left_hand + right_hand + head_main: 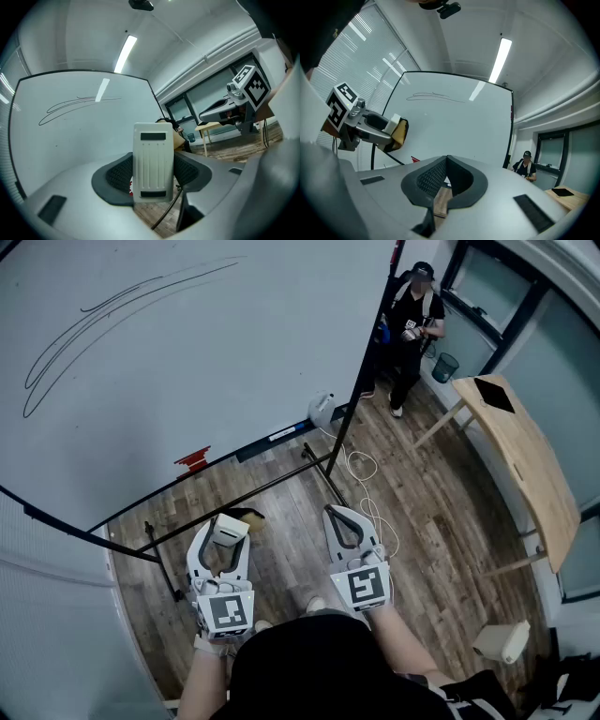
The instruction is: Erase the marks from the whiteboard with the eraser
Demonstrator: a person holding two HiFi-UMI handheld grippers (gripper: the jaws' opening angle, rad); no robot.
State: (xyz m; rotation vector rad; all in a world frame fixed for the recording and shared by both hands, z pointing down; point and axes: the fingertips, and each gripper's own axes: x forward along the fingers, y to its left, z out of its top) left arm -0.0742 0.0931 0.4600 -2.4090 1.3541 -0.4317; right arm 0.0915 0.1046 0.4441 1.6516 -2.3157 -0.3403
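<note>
An office or meeting room is suggested: a large whiteboard (187, 343) on a black-framed stand fills the upper left of the head view, a wood-plank floor (431, 531) lies beneath it, and a light wooden table (527, 465) is set along dark-framed glazed panels (562, 357) at the right edge. A small waste bin (446, 366) and a standing person (412, 329) are seen at the upper right. A strip ceiling light (500, 55) and slatted blinds (370, 47) are shown in the right gripper view.
</note>
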